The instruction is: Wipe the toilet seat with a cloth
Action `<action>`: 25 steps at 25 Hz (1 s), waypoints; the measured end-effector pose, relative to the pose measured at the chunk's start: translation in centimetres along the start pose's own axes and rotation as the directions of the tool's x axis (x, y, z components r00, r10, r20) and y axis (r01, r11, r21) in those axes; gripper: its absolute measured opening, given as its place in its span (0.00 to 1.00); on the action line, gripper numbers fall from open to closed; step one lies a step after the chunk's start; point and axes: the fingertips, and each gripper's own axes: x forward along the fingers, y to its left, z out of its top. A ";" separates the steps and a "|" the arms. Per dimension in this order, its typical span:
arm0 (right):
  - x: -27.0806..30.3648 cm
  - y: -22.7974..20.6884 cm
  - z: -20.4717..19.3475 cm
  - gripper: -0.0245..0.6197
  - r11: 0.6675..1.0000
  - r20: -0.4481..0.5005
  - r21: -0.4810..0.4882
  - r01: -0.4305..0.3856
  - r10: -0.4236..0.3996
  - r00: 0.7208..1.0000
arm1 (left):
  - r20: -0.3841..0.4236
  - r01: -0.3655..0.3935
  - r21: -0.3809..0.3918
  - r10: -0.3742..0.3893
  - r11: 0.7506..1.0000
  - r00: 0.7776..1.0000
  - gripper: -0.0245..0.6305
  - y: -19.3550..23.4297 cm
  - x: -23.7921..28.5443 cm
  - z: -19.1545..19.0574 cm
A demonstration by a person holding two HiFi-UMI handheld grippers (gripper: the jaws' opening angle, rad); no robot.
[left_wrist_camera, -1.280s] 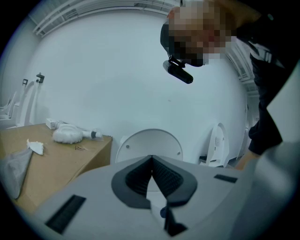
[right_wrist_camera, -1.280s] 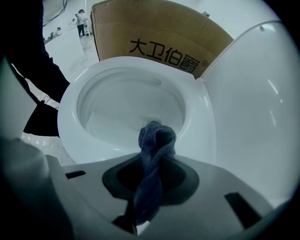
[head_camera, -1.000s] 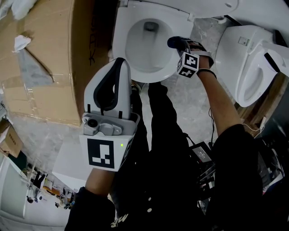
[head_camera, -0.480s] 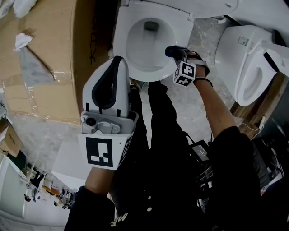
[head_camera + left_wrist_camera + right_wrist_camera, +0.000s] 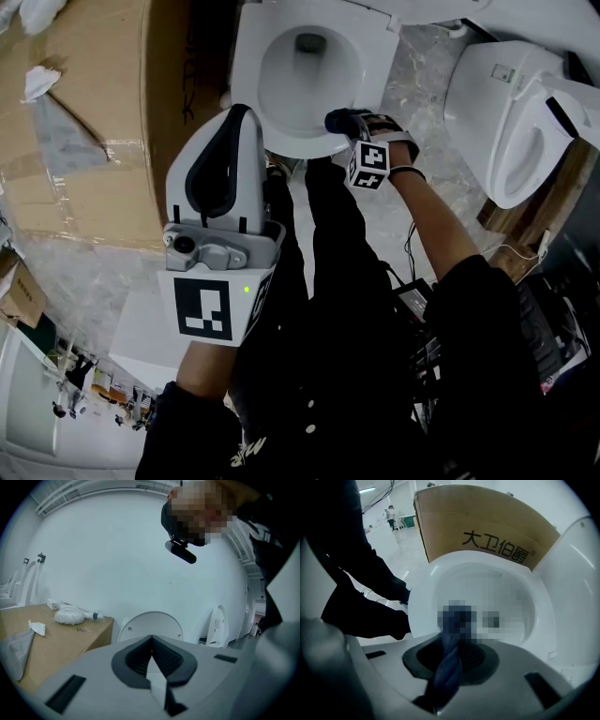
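Observation:
The white toilet seat (image 5: 246,66) rings the bowl at the top of the head view. My right gripper (image 5: 337,120) rests on the seat's front right rim, shut on a dark blue cloth (image 5: 449,665). In the right gripper view the cloth runs forward between the jaws onto the seat (image 5: 423,603); its far end is covered by a blurred patch. My left gripper (image 5: 240,112) is held up in front of the toilet, away from the seat, jaws closed together with nothing in them. In its own view the left gripper (image 5: 151,638) points at a raised white lid (image 5: 154,623).
A large cardboard box (image 5: 84,122) stands left of the toilet. A second white toilet (image 5: 525,131) sits to the right. Cables and a black device (image 5: 417,314) lie on the floor by the person's dark-trousered legs (image 5: 328,281).
The right gripper has slid the cloth leftward along the front rim of the seat. The left gripper has stayed raised and shut.

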 end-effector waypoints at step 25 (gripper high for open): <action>0.3 5.9 6.8 0.16 0.943 0.151 -0.283 -0.174 0.223 0.963 | -0.006 -0.034 -0.030 0.034 0.999 0.999 0.05 3.1 -0.8 -0.5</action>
